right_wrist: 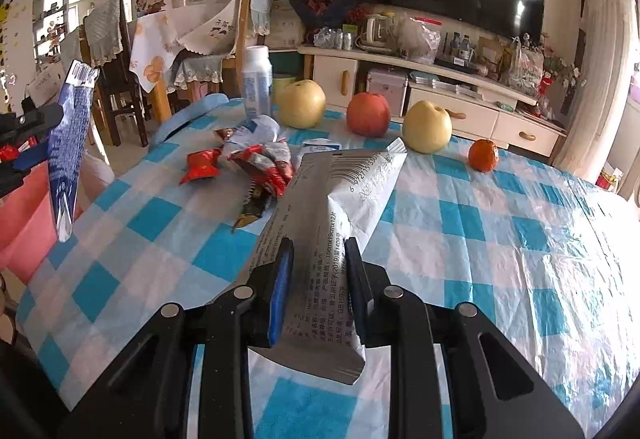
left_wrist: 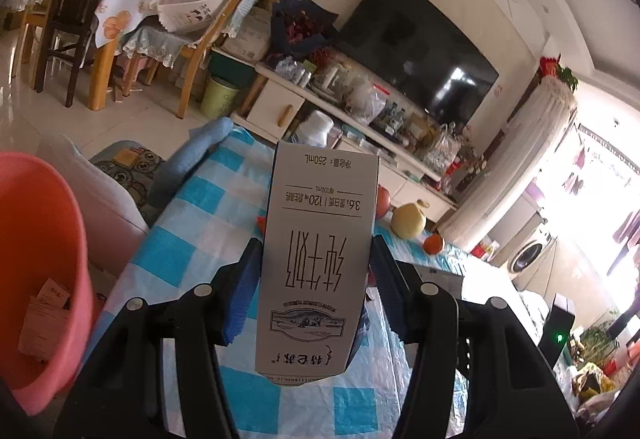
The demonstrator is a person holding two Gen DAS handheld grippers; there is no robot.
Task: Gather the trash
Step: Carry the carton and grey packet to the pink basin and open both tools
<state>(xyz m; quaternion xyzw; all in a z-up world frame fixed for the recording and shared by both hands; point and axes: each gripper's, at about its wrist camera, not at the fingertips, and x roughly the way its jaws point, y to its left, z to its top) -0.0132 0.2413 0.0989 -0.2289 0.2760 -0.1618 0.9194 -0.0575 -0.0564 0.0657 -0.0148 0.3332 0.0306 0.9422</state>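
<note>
My left gripper [left_wrist: 312, 271] is shut on a white 250 mL milk carton [left_wrist: 316, 251], held above the table's left edge, near the pink bin [left_wrist: 44, 239]. In the right wrist view the same carton [right_wrist: 68, 143] shows its blue side at the far left, over the bin [right_wrist: 24, 215]. My right gripper [right_wrist: 318, 279] is shut on a flat white wrapper with a barcode [right_wrist: 340, 207], just above the checked tablecloth [right_wrist: 480, 239]. Red and silver snack wrappers [right_wrist: 248, 163] lie crumpled on the table ahead.
A white bottle [right_wrist: 256, 83], two yellow pears [right_wrist: 302, 105], a red apple [right_wrist: 368, 115] and a tangerine [right_wrist: 483, 155] stand along the table's far edge. The bin holds paper scraps [left_wrist: 44, 319]. Beyond are chairs, a TV cabinet and a TV.
</note>
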